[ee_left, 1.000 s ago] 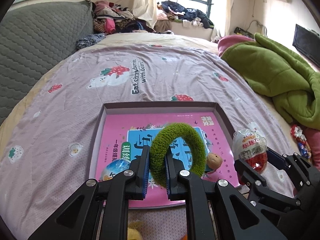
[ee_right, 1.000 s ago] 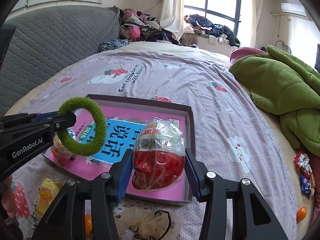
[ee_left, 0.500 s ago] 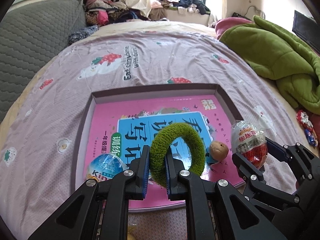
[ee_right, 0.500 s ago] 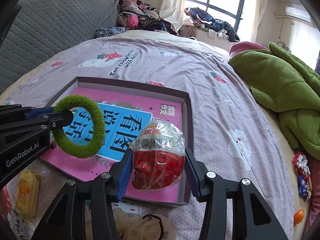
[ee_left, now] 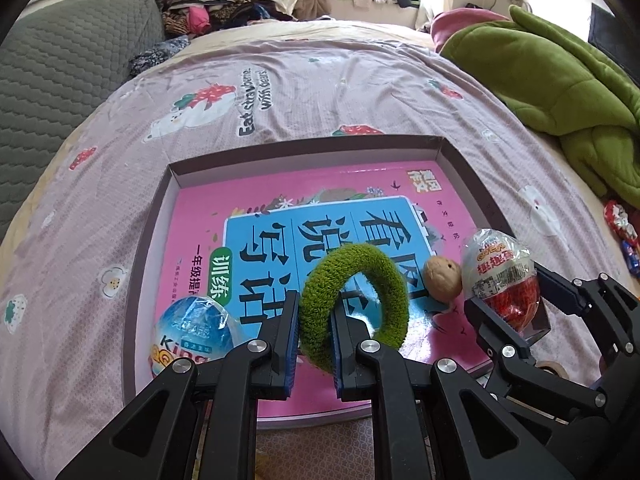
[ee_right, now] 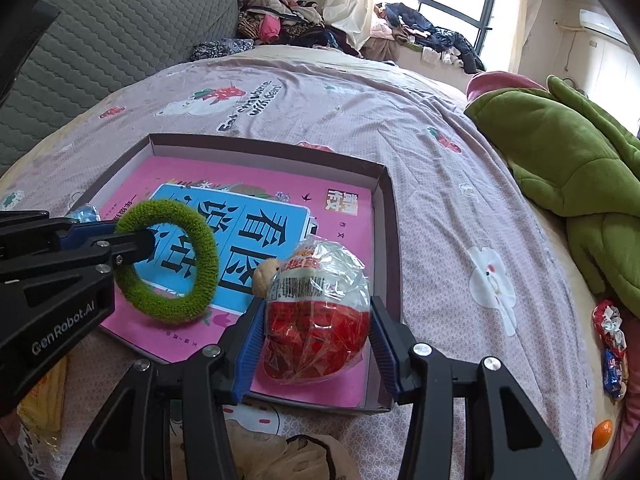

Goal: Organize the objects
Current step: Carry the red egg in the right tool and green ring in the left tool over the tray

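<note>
My left gripper (ee_left: 314,308) is shut on a fuzzy green ring (ee_left: 384,280), which hangs upright just above the pink book in a shallow purple-rimmed tray (ee_left: 304,146). In the right wrist view the ring (ee_right: 192,304) juts from the left gripper (ee_right: 140,246) over the book's blue panel. My right gripper (ee_right: 316,308) is shut on a red-and-white wrapped toy egg (ee_right: 316,320), low over the tray's near right corner. A walnut (ee_left: 442,280) lies on the book between ring and egg. A blue wrapped egg (ee_left: 192,332) rests in the tray's near left corner.
The tray lies on a bed with a mauve strawberry sheet. A green blanket (ee_right: 580,160) is heaped on the right, with snack wrappers (ee_right: 610,332) and a small orange thing (ee_right: 602,432) below it. A yellow packet (ee_right: 44,400) and a beige mesh bundle (ee_right: 280,452) lie before the tray.
Both grippers have sunk closer to the tray and tipped further down, carrying the ring and the egg. Neither grip has changed.
</note>
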The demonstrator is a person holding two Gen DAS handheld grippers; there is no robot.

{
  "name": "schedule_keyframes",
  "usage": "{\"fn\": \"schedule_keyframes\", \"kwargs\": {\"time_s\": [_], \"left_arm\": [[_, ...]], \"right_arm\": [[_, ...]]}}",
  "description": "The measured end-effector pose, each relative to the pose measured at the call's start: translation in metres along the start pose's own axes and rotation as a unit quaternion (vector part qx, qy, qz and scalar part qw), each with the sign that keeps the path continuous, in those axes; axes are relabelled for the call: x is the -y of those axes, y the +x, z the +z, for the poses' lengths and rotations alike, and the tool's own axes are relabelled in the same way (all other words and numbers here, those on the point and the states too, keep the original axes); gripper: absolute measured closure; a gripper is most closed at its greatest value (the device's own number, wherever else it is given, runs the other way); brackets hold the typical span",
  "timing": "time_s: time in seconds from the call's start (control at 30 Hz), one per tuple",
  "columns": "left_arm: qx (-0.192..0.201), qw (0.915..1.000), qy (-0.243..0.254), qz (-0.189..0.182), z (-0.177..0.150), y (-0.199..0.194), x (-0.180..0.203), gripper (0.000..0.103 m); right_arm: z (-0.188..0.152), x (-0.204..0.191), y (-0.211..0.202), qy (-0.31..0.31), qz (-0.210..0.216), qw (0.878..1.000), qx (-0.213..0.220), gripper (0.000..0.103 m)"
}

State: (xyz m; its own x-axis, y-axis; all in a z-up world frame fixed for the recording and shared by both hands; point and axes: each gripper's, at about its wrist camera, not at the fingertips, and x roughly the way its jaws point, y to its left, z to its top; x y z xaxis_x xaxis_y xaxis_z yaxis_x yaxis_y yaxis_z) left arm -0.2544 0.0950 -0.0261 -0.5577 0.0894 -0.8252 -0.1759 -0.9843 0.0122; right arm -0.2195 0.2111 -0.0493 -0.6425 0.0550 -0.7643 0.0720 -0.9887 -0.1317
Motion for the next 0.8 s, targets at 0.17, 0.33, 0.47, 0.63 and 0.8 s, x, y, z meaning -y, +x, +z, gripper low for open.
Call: {"fn": "schedule_keyframes", "kwargs": {"time_s": [0.17,0.33,0.47,0.63,0.8], "left_arm": [[-0.005,1.0,0.005,0.007,-0.002,0.003,0.001,0.089],[-0.016,0.9998,0.004,0.014,-0.004,0.009,-0.002,0.088],[-0.014,0.9998,0.006,0.009,-0.007,0.009,-0.003,0.086],[-0.018,0.9998,0.007,0.009,-0.01,0.009,-0.004,0.084],[-0.017,0.9998,0.006,0.007,-0.012,0.004,-0.006,0.082]], "right_arm": [[-0.002,0.001,0.005,0.002,-0.005,1.0,-0.007,0.053],[-0.004,0.0,0.005,-0.001,-0.01,1.0,-0.009,0.053],[-0.005,-0.001,0.004,-0.004,-0.013,1.0,-0.008,0.053],[-0.005,-0.001,0.004,-0.003,-0.011,1.0,-0.013,0.052],[-0.004,0.001,0.001,0.007,0.0,1.0,-0.014,0.051]]}}
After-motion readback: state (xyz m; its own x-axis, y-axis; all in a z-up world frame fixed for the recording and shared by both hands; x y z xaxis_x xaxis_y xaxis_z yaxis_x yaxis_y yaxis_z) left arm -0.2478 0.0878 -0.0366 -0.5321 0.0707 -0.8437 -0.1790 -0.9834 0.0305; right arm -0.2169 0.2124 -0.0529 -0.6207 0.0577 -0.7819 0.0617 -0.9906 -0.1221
